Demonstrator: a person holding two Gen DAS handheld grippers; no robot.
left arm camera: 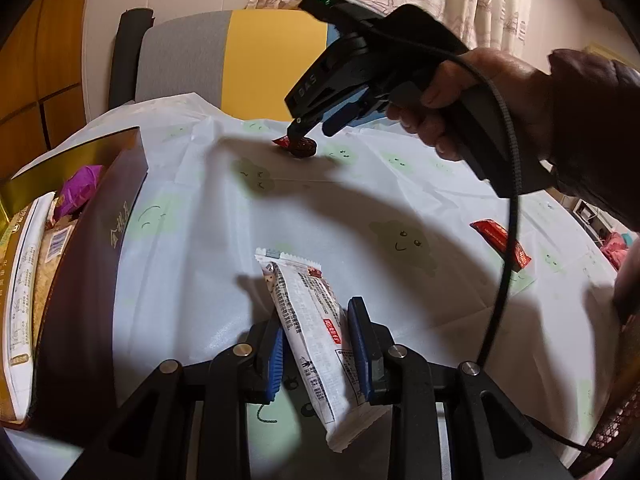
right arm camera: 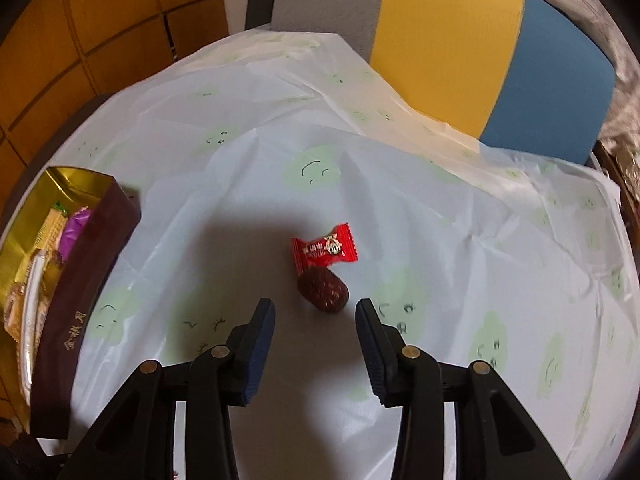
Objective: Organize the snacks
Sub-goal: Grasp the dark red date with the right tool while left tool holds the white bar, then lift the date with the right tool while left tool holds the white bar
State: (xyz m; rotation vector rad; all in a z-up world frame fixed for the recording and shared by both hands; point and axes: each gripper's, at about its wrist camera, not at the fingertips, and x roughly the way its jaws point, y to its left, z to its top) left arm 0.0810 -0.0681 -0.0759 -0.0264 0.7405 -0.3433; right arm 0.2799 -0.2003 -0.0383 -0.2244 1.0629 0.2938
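My left gripper (left arm camera: 316,344) is shut on a long white snack packet (left arm camera: 310,332) and holds it above the table. My right gripper (right arm camera: 316,320) is open, just short of a red-wrapped date snack (right arm camera: 323,270) lying on the white tablecloth. In the left wrist view the right gripper (left arm camera: 304,128) hovers right over that snack (left arm camera: 298,146). A dark gift box (right arm camera: 76,292) with a gold lining stands at the left and holds several snacks; it also shows in the left wrist view (left arm camera: 80,280).
A red snack packet (left arm camera: 500,242) lies on the cloth at the right, partly behind the gripper cable. A chair (right arm camera: 460,40) with grey, yellow and blue panels stands behind the table. The tablecloth (right arm camera: 460,240) is wrinkled, with green smiley prints.
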